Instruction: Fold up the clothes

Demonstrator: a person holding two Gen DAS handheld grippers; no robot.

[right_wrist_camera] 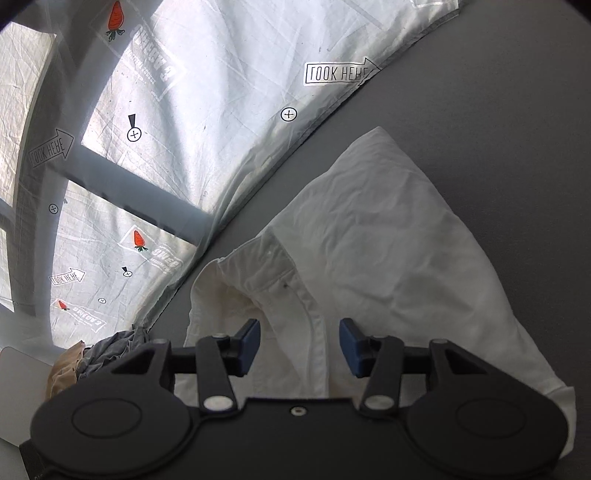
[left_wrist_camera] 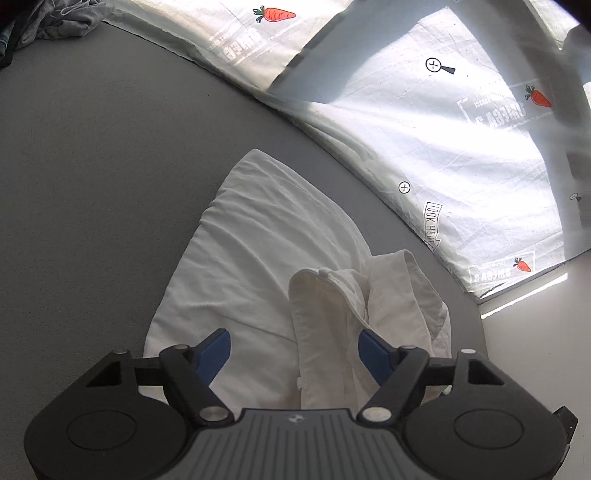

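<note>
A white button shirt [left_wrist_camera: 258, 240] lies folded and rumpled on the grey surface [left_wrist_camera: 92, 166], its collar [left_wrist_camera: 332, 295] bunched at the near end. My left gripper [left_wrist_camera: 293, 350] hangs over that collar end, open, its blue pads [left_wrist_camera: 214, 350] wide apart with cloth under the gap. In the right wrist view the same shirt [right_wrist_camera: 388, 240] spreads away to the right. Its collar and button strip [right_wrist_camera: 280, 284] run between the pads of my right gripper [right_wrist_camera: 301, 343]. That gripper is open too, with a narrower gap, and neither pad presses on the cloth.
A white sheet printed with carrots and "LOOK HERE" arrows [left_wrist_camera: 424, 122] [right_wrist_camera: 184, 129] borders the grey surface behind the shirt. A crumpled grey garment [left_wrist_camera: 62, 18] [right_wrist_camera: 110, 347] lies at one corner, beside a tan item [right_wrist_camera: 64, 369]. The surface's edge [left_wrist_camera: 484, 332] is close by.
</note>
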